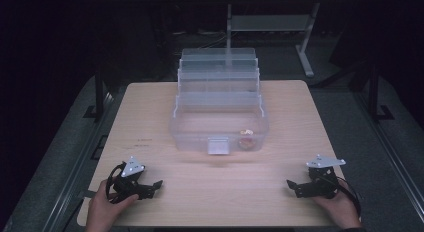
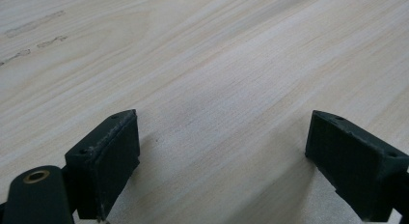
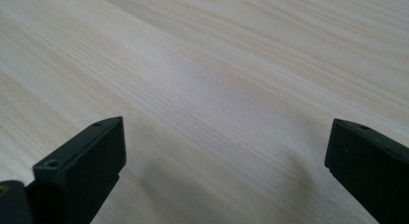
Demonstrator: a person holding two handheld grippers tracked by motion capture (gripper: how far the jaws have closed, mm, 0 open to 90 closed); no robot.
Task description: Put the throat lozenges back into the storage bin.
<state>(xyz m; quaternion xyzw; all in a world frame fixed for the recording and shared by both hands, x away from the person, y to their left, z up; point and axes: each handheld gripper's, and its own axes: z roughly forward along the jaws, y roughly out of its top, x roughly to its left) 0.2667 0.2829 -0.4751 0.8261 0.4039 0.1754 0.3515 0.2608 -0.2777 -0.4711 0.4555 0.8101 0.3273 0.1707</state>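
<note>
Both grippers rest low at the near edge of the wooden table point(image 1: 150, 117): the left gripper point(image 1: 154, 187) and the right gripper point(image 1: 294, 187), each with jaws spread wide and holding nothing. One clear plastic organizer box point(image 1: 220, 112) stands in the middle of the table, its stepped trays folded open toward the far side. In its lower compartment, at the near right corner, lies one small reddish object point(image 1: 247, 140), perhaps with a paler piece on it; too blurred to identify.
</note>
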